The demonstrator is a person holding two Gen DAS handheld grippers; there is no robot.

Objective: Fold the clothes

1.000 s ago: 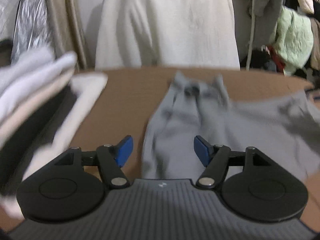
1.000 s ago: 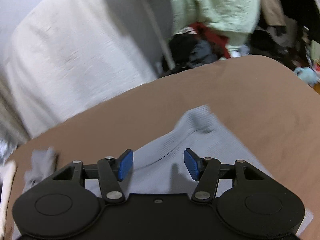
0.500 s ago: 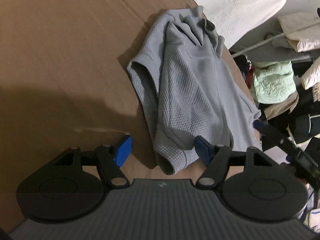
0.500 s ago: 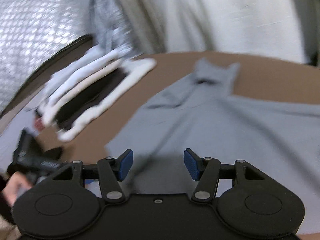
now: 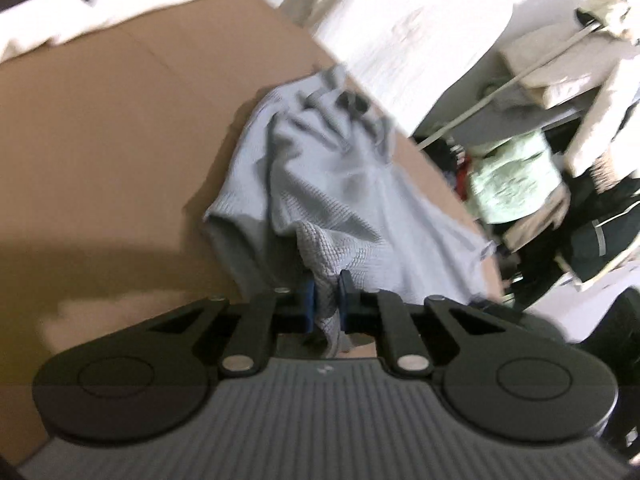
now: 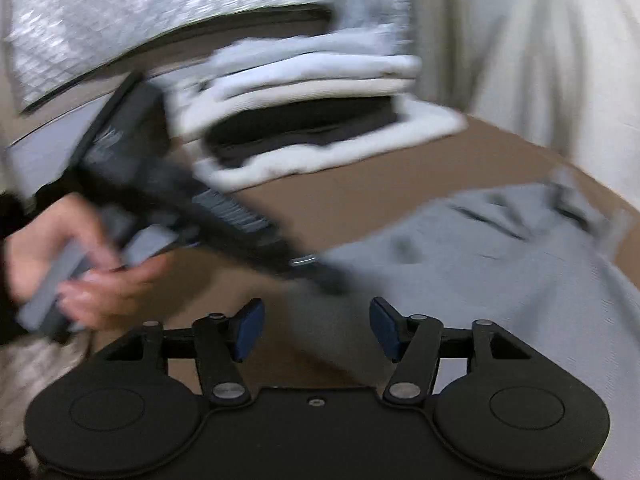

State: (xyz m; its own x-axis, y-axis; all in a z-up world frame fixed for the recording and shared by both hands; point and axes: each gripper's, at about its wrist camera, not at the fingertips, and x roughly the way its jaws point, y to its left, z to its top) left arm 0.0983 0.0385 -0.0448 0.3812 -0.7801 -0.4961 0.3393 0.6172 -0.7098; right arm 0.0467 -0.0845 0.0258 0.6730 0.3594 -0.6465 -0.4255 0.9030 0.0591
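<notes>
Your left gripper (image 5: 325, 300) is closing: its blue pads are pinched together on a bunched edge of the grey waffle-knit shirt (image 5: 320, 184), near the bottom centre of the left wrist view. From the pads the shirt runs up across the middle of that frame, crumpled on the brown table (image 5: 100, 140).

Your right gripper (image 6: 316, 330) has its jaws apart and opening a little, with nothing clamped between them; it hovers above the shirt's (image 6: 500, 272) near edge, which fills the right half of that blurred view. At left, your hand (image 6: 80, 264) holds the left gripper's handle. A stack of folded clothes (image 6: 312, 112) sits at upper centre.
</notes>
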